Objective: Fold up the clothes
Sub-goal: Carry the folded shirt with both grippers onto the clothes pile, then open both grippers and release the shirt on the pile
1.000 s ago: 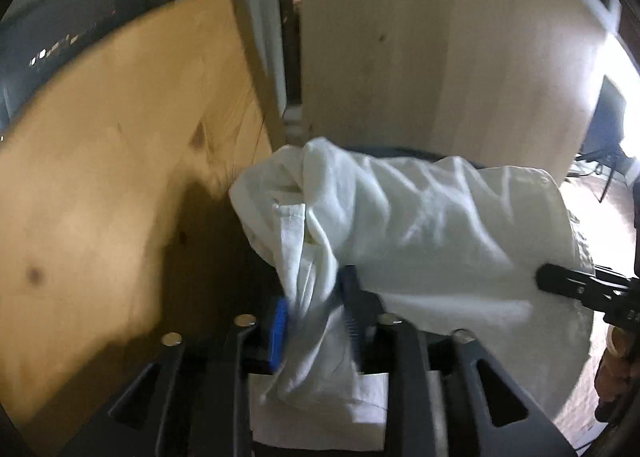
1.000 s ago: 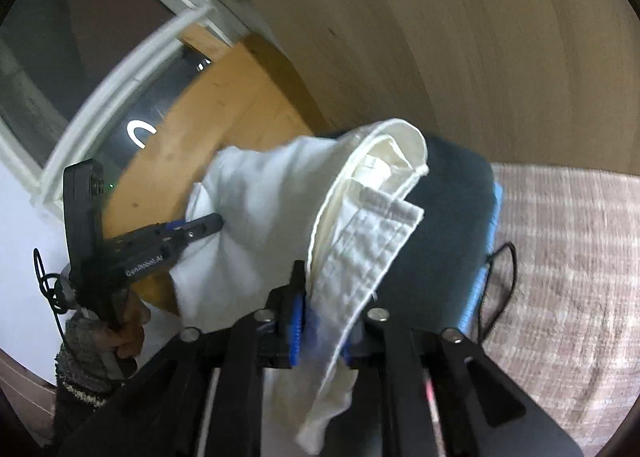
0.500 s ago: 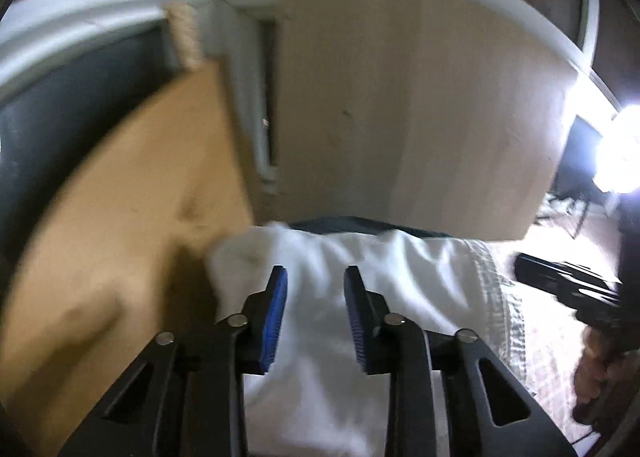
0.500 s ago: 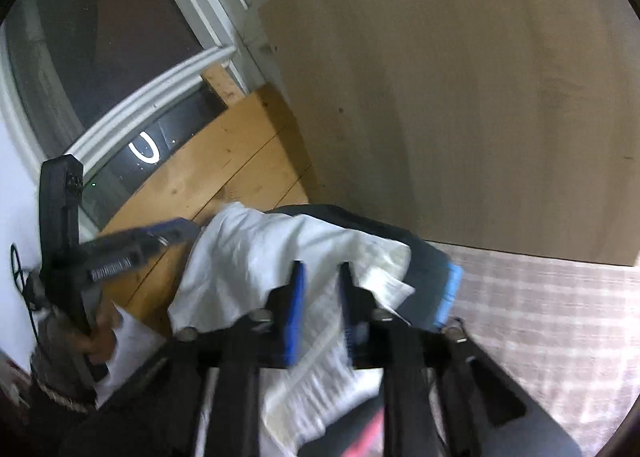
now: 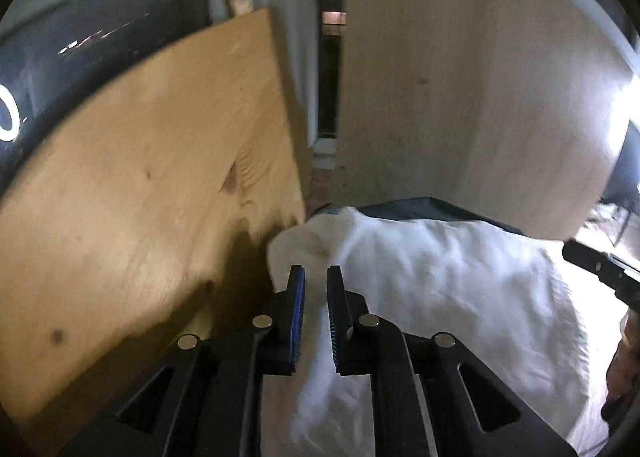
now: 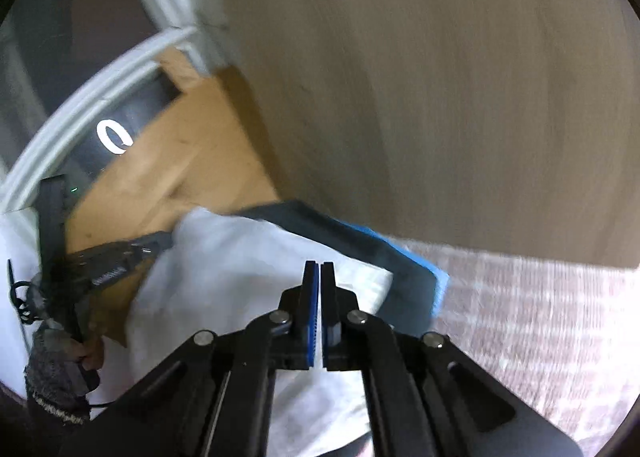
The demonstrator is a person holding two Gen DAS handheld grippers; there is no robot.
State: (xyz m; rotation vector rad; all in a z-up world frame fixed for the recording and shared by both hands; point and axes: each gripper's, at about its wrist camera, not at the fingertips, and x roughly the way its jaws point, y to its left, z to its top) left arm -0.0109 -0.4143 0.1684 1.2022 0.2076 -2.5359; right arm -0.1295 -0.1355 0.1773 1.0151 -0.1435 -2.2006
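A pale wooden panel (image 6: 440, 97) stands behind everything. Just before it, the white garment (image 5: 440, 289) lies atop a dark folded cloth (image 6: 352, 233). Above the garment, the left gripper (image 5: 316, 277) has been closing, nothing pinched; the right gripper (image 6: 319, 271) is clenched empty.

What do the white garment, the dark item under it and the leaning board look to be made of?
White garment: apparently woven cotton, matte, softly creased. Dark item beneath: fabric too by its limp edge, with a bright blue layer showing; exact kind unclear. Leaning board: solid pine or similar, with visible knots and grain, little sheen.
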